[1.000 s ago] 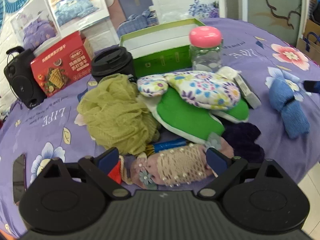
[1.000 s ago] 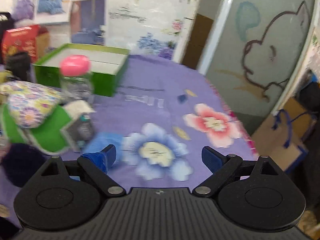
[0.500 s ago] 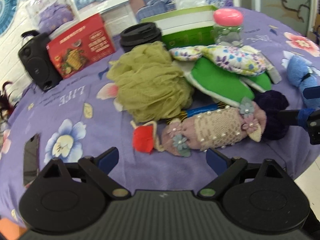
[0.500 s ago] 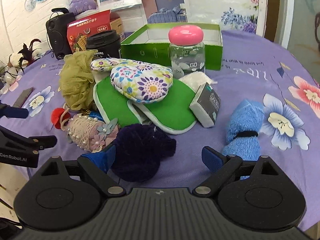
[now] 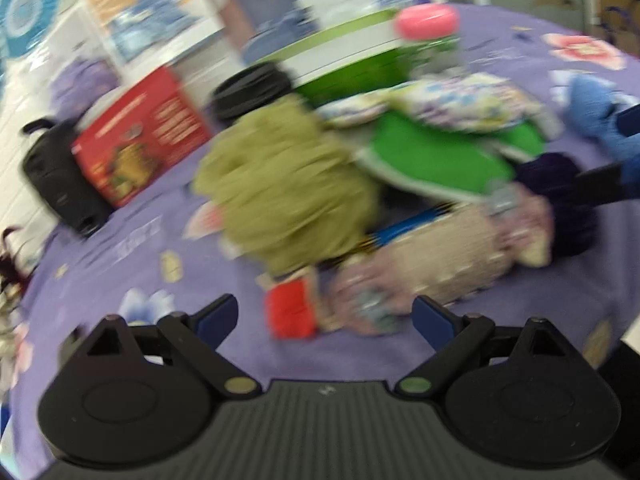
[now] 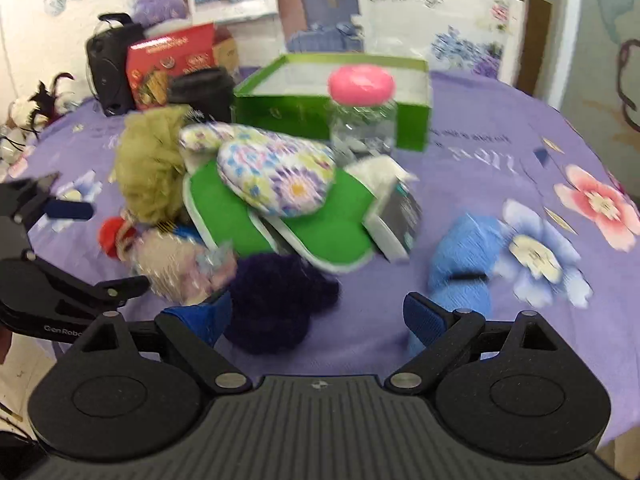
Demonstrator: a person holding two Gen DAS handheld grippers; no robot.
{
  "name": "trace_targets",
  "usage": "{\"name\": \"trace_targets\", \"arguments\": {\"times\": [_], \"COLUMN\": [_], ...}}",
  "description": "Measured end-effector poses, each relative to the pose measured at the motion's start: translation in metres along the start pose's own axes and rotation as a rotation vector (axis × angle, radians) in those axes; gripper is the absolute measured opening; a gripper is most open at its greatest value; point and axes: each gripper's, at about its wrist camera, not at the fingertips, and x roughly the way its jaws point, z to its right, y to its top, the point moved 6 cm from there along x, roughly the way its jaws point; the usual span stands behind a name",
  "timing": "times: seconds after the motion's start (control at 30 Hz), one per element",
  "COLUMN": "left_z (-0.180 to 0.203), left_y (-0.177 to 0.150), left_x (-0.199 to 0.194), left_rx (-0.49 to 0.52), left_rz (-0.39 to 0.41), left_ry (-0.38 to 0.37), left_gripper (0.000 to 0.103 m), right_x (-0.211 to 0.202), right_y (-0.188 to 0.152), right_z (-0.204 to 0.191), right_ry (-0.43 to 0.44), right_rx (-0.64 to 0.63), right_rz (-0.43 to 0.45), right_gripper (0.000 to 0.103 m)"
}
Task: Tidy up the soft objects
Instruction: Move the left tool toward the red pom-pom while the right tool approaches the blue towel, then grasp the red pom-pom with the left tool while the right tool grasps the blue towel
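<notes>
A pile of soft things lies on the purple flowered tablecloth (image 6: 500, 128): an olive mesh pouf (image 5: 288, 192) (image 6: 150, 168), green slippers (image 6: 320, 224) with a floral one (image 6: 276, 176) on top, a pink lace pouch (image 5: 436, 264) (image 6: 180, 264) with a red end (image 5: 290, 312), a dark purple pompom (image 6: 276, 300) and a rolled blue towel (image 6: 464, 264). My left gripper (image 5: 324, 320) is open and empty just before the red end. My right gripper (image 6: 316, 316) is open and empty, at the pompom and the towel.
An open green box (image 6: 336, 96) stands behind the pile, with a pink-lidded jar (image 6: 362, 112) before it. A black lidded cup (image 6: 204, 92), a red carton (image 6: 168, 64) and a black speaker (image 6: 108, 68) stand at the back left. A small grey box (image 6: 394, 220) leans on the slippers.
My left gripper has moved in closer to the pile, and its view is blurred. My right gripper has shifted slightly forward. Both stay open and empty.
</notes>
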Motion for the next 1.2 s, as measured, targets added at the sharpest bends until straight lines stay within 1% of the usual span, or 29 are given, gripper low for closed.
{"name": "trace_targets", "arguments": {"times": [0.1, 0.17, 0.2, 0.23, 0.27, 0.3, 0.33, 0.4, 0.47, 0.53, 0.63, 0.67, 0.7, 0.77, 0.8, 0.87, 0.97, 1.0, 1.07, 1.1, 1.13, 1.2], "left_z": [-0.026, -0.041, -0.046, -0.047, -0.046, -0.043, -0.042, -0.043, -0.049, -0.064, -0.092, -0.100, -0.106, -0.108, -0.106, -0.096, -0.083, -0.080, -0.081, -0.086, -0.091, -0.099], "left_y": [-0.005, -0.005, -0.005, -0.004, -0.002, 0.000, 0.001, -0.001, -0.007, -0.015, -0.030, -0.034, -0.039, -0.046, -0.049, -0.053, -0.056, -0.055, -0.056, -0.056, -0.057, -0.057], "left_x": [0.012, 0.019, 0.022, 0.026, 0.029, 0.032, 0.036, 0.046, 0.048, 0.046, 0.042, 0.040, 0.036, 0.025, 0.018, 0.002, -0.012, -0.009, -0.003, -0.003, -0.005, -0.017], "left_rx": [-0.081, -0.131, -0.148, -0.157, -0.155, -0.151, -0.145, -0.117, -0.104, -0.119, -0.156, -0.173, -0.192, -0.242, -0.256, -0.252, -0.216, -0.206, -0.197, -0.212, -0.234, -0.260], "left_rz": [-0.044, -0.055, -0.062, -0.066, -0.060, -0.050, -0.055, -0.069, -0.078, -0.093, -0.137, -0.148, -0.152, -0.159, -0.152, -0.115, -0.058, -0.053, -0.073, -0.076, -0.078, -0.057], "left_ry": [0.072, 0.086, 0.073, 0.042, 0.002, -0.014, 0.013, 0.091, 0.119, 0.158, 0.240, 0.255, 0.239, 0.157, 0.119, 0.060, 0.035, 0.041, 0.083, 0.087, 0.066, -0.039], "left_gripper": [0.093, 0.093, 0.093, 0.093, 0.093, 0.093, 0.093, 0.093, 0.093, 0.093, 0.093, 0.093, 0.093, 0.093, 0.093, 0.093, 0.093, 0.093, 0.093, 0.093, 0.093, 0.093], "right_x": [0.010, 0.012, 0.011, 0.012, 0.012, 0.013, 0.013, 0.012, 0.010, 0.009, 0.010, 0.011, 0.011, 0.010, 0.009, 0.006, 0.006, 0.006, 0.005, 0.003, 0.000, -0.006], "right_y": [0.007, 0.009, 0.010, 0.009, 0.008, 0.008, 0.007, 0.007, 0.007, 0.008, 0.010, 0.011, 0.011, 0.013, 0.013, 0.013, 0.012, 0.011, 0.011, 0.012, 0.012, 0.013], "right_z": [-0.008, -0.014, -0.014, -0.014, -0.013, -0.012, -0.010, -0.008, -0.006, -0.002, 0.002, 0.002, 0.002, 0.002, 0.001, 0.001, 0.002, 0.003, 0.003, 0.003, 0.003, 0.004], "right_ry": [0.026, 0.020, 0.016, 0.014, 0.007, 0.000, -0.008, -0.016, -0.026, -0.037, -0.039, -0.038, -0.038, -0.039, -0.038, -0.037, -0.039, -0.042, -0.049, -0.053, -0.059, -0.069], "right_rx": [-0.022, -0.038, -0.039, -0.035, -0.026, -0.016, -0.007, 0.001, 0.004, 0.004, 0.013, 0.016, 0.017, 0.017, 0.017, 0.016, 0.015, 0.017, 0.020, 0.021, 0.020, 0.017], "right_rz": [-0.005, -0.006, -0.002, -0.004, -0.010, -0.014, -0.019, -0.024, -0.020, -0.015, -0.007, -0.005, -0.002, 0.006, 0.010, 0.017, 0.013, 0.010, 0.009, 0.011, 0.017, 0.031], "right_gripper": [0.080, 0.080, 0.080, 0.080, 0.080, 0.080, 0.080, 0.080, 0.080, 0.080, 0.080, 0.080, 0.080, 0.080, 0.080, 0.080, 0.080, 0.080, 0.080, 0.080, 0.080, 0.080]}}
